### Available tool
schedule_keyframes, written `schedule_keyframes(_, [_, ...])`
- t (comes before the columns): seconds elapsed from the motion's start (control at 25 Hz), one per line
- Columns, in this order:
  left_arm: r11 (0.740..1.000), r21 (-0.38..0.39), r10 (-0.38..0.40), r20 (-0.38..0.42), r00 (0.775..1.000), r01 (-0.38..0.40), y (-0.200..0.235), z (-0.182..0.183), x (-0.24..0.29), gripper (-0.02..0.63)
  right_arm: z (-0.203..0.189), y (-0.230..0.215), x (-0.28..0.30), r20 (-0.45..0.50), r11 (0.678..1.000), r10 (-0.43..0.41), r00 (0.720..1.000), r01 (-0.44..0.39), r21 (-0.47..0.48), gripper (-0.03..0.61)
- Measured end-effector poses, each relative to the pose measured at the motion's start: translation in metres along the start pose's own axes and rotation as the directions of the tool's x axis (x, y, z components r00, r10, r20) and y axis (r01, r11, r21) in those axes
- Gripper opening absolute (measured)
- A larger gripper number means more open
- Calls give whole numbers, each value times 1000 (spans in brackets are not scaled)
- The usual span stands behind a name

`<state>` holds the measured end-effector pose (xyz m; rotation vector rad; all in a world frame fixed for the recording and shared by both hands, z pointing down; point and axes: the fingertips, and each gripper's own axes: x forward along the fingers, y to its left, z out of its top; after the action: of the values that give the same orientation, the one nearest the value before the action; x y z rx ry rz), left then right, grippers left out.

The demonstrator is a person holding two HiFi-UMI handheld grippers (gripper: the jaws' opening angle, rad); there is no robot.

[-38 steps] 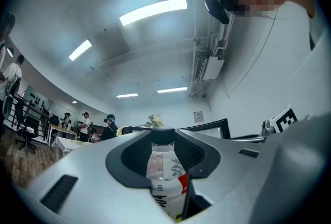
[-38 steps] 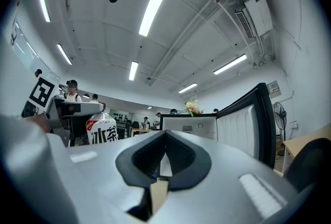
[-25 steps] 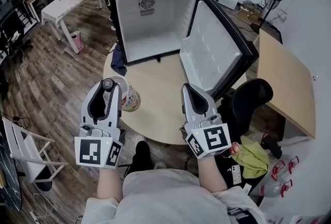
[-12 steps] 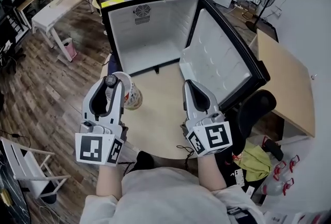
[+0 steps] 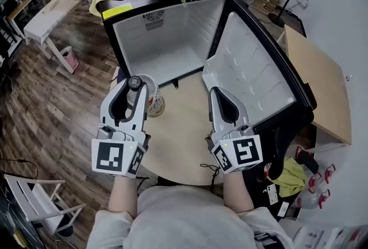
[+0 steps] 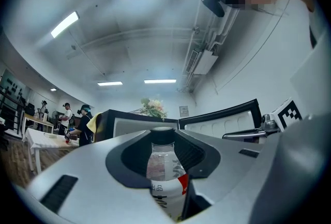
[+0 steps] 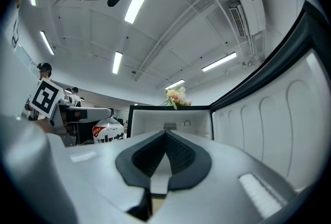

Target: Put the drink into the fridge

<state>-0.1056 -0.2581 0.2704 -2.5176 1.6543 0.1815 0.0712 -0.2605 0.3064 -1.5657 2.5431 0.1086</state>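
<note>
Left gripper (image 5: pixel 133 89) clamps drink bottle (image 5: pixel 154 102) upright above table (image 5: pixel 184 127); open fridge (image 5: pixel 172 49) just ahead; right gripper (image 5: pixel 220 95) alongside, jaws closed, empty.

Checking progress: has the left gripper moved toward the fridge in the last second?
Yes. The left gripper, shut on the drink, is nearer the fridge opening than before.

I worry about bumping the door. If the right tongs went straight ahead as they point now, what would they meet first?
Probably nothing near: the right tongs point over the table into the open fridge, so its back wall comes first. The door lies close on the right.
</note>
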Motion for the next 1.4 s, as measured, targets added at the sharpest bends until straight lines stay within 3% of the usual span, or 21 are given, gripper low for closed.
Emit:
schedule_keyframes(0.72, [989,-62,-137,-102,985,131,21,-82,109,140,-43,-28,42,-104,992,-124,987,126,8,11])
schedule_keyframes(1.4, [991,-15,-133,-156,979,132,47,-132,180,138,-64,-57,51,-160,975,-219,962,223,4,11])
